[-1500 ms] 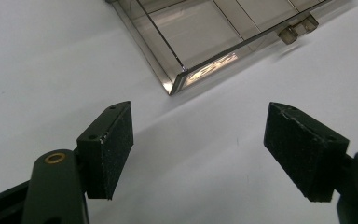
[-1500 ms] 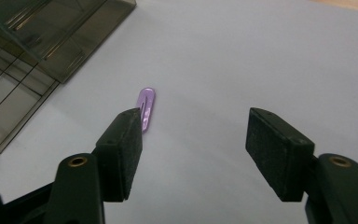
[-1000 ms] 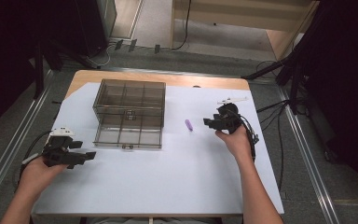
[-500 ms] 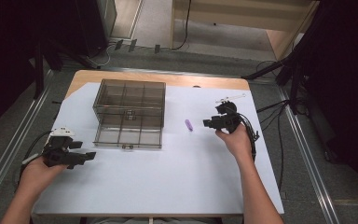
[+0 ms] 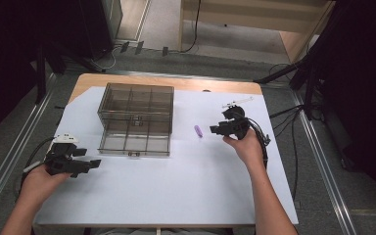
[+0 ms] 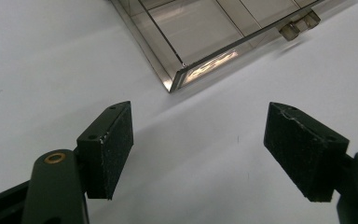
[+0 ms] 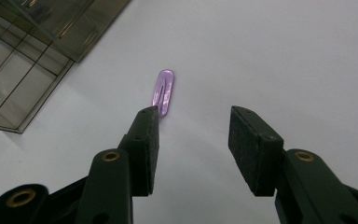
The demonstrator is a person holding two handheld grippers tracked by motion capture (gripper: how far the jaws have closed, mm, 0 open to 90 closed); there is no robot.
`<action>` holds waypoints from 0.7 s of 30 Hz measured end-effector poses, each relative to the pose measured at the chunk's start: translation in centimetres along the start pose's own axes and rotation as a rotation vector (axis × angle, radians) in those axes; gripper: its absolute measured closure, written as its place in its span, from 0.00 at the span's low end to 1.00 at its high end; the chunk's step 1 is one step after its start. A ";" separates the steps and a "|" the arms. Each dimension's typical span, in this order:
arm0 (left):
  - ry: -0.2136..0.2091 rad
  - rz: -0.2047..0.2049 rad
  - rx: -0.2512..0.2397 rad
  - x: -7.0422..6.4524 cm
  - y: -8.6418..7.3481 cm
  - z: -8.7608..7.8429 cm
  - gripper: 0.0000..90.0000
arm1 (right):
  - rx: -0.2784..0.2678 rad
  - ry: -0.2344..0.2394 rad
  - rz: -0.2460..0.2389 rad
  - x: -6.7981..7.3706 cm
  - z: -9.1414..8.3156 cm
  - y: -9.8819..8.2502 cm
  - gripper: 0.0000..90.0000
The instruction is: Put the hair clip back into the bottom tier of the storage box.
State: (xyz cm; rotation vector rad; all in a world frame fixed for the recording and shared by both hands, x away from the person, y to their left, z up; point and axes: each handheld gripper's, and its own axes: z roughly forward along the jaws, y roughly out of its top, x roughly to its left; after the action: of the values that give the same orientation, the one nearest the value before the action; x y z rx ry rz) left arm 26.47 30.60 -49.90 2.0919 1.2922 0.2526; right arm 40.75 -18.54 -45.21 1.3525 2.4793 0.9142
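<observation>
A small purple clip (image 5: pixel 198 131) lies flat on the white tabletop, right of a clear smoky plastic compartment box (image 5: pixel 136 119). My right gripper (image 5: pixel 215 129) hovers just right of the clip, open and empty. In the right gripper view the clip (image 7: pixel 163 92) lies just beyond the left jaw's tip, the gripper (image 7: pixel 193 128) open above bare table. My left gripper (image 5: pixel 96 162) is held at the table's left front, open and empty, pointing right. In the left gripper view (image 6: pixel 200 140) the jaws stand wide apart, with the box's corner (image 6: pixel 177 79) ahead.
The white sheet (image 5: pixel 176 196) covers most of the table, with a wooden strip (image 5: pixel 176 83) along the far edge. A small white object (image 5: pixel 237 102) lies at the far right of the sheet. Cables trail off the right side (image 5: pixel 279 115).
The right gripper has shifted slightly toward the near side, staying next to the purple clip. The left gripper has barely moved.
</observation>
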 end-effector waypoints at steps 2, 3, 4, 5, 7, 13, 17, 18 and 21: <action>0.003 0.000 0.003 0.0 0.0 -0.1 0.28 | 0.019 -0.008 -0.005 0.2 0.0 0.2 0.60; 0.003 0.000 0.003 0.0 0.0 -0.1 0.28 | 0.019 -0.008 -0.005 0.2 0.0 0.2 0.60; 0.001 0.001 0.005 0.0 -0.1 -0.1 0.28 | 0.029 -0.013 -0.001 0.4 0.0 0.4 0.60; 0.003 -0.002 0.002 0.0 -0.2 -0.2 0.28 | 0.029 -0.010 -0.010 0.4 0.0 0.4 0.60; 0.005 -0.004 -0.002 0.0 -0.2 -0.2 0.28 | 0.038 -0.011 -0.010 0.5 0.0 0.5 0.60; 0.010 -0.006 -0.001 0.0 -0.4 -0.4 0.28 | 0.076 -0.026 -0.021 1.3 0.3 1.1 0.62; 0.007 0.002 0.002 -0.2 -0.5 -0.4 0.28 | 0.100 -0.024 -0.027 1.6 0.6 1.4 0.62; 0.007 0.005 0.006 -0.3 -0.5 -0.4 0.28 | 0.109 -0.027 -0.031 1.7 0.7 1.4 0.62; 0.004 0.007 0.003 -0.4 -0.6 -0.4 0.27 | 0.133 -0.044 -0.044 2.1 0.9 1.7 0.63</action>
State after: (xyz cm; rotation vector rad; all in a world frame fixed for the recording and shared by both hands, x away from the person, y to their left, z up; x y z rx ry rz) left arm 25.65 30.66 -49.86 2.1001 1.2879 0.2580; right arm 41.15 -15.72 -44.63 1.3352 2.5659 0.7141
